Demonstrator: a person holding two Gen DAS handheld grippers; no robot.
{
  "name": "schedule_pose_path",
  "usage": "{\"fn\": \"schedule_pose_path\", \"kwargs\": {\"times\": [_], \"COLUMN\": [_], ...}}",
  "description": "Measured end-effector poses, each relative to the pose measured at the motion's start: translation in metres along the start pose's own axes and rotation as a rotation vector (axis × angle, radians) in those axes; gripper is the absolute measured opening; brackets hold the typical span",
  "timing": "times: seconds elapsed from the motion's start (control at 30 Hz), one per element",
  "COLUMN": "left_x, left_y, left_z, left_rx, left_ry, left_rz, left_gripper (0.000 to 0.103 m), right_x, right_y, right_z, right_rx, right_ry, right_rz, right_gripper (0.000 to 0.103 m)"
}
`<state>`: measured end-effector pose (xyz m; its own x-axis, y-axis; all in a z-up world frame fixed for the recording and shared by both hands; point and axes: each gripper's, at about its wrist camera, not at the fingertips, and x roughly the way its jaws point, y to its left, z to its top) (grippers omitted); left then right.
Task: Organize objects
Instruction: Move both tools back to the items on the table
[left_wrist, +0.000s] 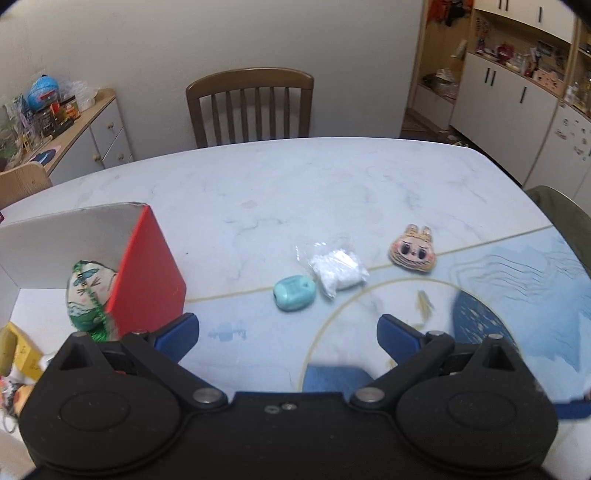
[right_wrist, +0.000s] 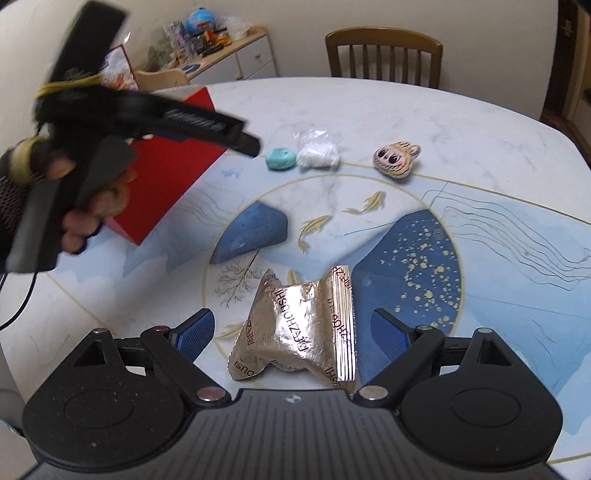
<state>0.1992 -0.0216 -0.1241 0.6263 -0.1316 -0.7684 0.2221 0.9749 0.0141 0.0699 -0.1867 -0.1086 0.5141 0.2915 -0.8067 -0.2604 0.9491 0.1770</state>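
Observation:
A red box (left_wrist: 147, 273) with a white inside stands open at the left and holds a green patterned pouch (left_wrist: 88, 295). On the table lie a teal egg-shaped item (left_wrist: 294, 294), a clear bag of white stuff (left_wrist: 338, 271) and a cartoon face charm (left_wrist: 413, 251). My left gripper (left_wrist: 288, 338) hovers open and empty just right of the box. A silver foil packet (right_wrist: 299, 328) lies between the wide-open fingers of my right gripper (right_wrist: 291, 338), untouched by either one. The right wrist view also shows the box (right_wrist: 162, 184), teal item (right_wrist: 280, 158), bag (right_wrist: 317, 153) and charm (right_wrist: 395, 158).
A hand holding the other gripper (right_wrist: 92, 147) hangs over the box. A wooden chair (left_wrist: 251, 107) stands at the table's far side, a cluttered sideboard (left_wrist: 62, 125) at the left, cabinets (left_wrist: 517, 81) at the right. Yellow items (left_wrist: 18, 350) lie in the box's near corner.

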Motion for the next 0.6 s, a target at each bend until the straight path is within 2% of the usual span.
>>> {"fn": "schedule_pose_path", "kwargs": {"times": [0.27, 0.6], "left_x": [0.037, 0.068], "left_y": [-0.005, 0.002], "left_z": [0.004, 0.008], "left_rx": [0.019, 0.018], "left_ry": [0.008, 0.031], "left_rz": [0.03, 0.062], "left_gripper": [0.101, 0.089], "right_x": [0.021, 0.041], "right_y": [-0.003, -0.003], "right_z": [0.005, 0.008], "right_rx": [-0.026, -0.049], "right_ry": [0.032, 0.067], "right_rz": [0.003, 0.03], "right_gripper": [0.092, 0.092]}}
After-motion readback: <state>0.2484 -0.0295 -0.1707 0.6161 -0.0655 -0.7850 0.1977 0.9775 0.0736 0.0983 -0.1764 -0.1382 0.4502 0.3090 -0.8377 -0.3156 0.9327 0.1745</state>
